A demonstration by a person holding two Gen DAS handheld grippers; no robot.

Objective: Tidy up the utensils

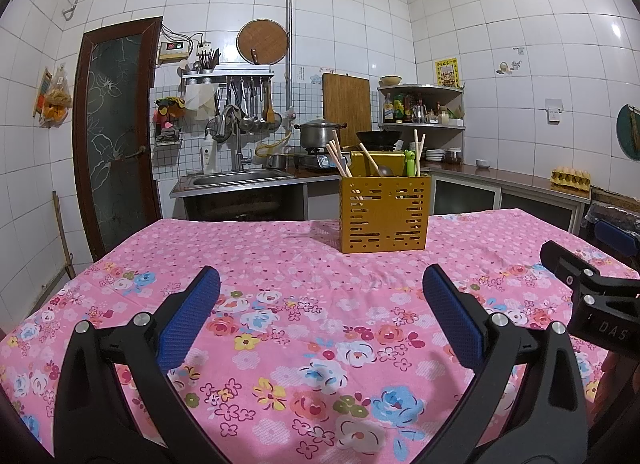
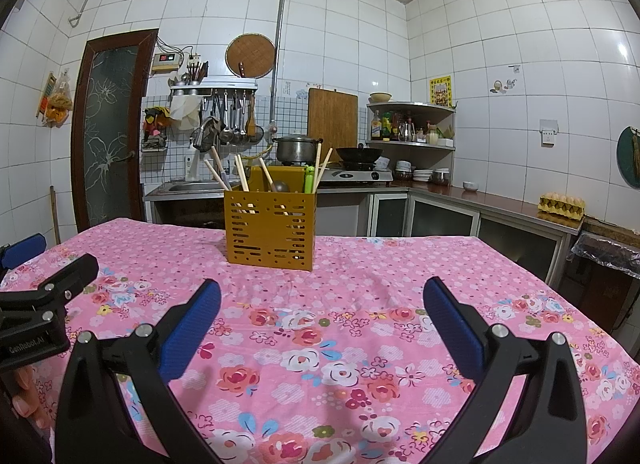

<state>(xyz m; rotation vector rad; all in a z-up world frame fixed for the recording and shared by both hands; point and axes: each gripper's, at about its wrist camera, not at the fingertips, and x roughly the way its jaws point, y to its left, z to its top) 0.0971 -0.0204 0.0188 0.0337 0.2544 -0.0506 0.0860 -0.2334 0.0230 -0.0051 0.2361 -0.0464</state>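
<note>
An orange perforated utensil holder (image 1: 385, 215) (image 2: 271, 230) stands upright at the far middle of the table with the pink floral cloth (image 1: 304, 328) (image 2: 360, 328). Wooden chopsticks (image 1: 338, 159) (image 2: 241, 173), a ladle (image 1: 385, 171) (image 2: 279, 186) and a green utensil (image 1: 410, 162) (image 2: 309, 180) stick up out of it. My left gripper (image 1: 321, 284) is open above the bare cloth, well short of the holder. My right gripper (image 2: 322, 296) is open too, with nothing between its blue pads. Each gripper shows at the edge of the other's view.
Beyond the table runs a steel counter with a sink (image 1: 240, 177), a pot (image 1: 318, 134) (image 2: 296, 148) and a wok (image 1: 379, 137) (image 2: 359, 154) on a stove. A corner shelf (image 2: 412, 124) holds bottles. An egg carton (image 2: 561, 206) lies on the right counter. A dark door (image 1: 116, 136) is at left.
</note>
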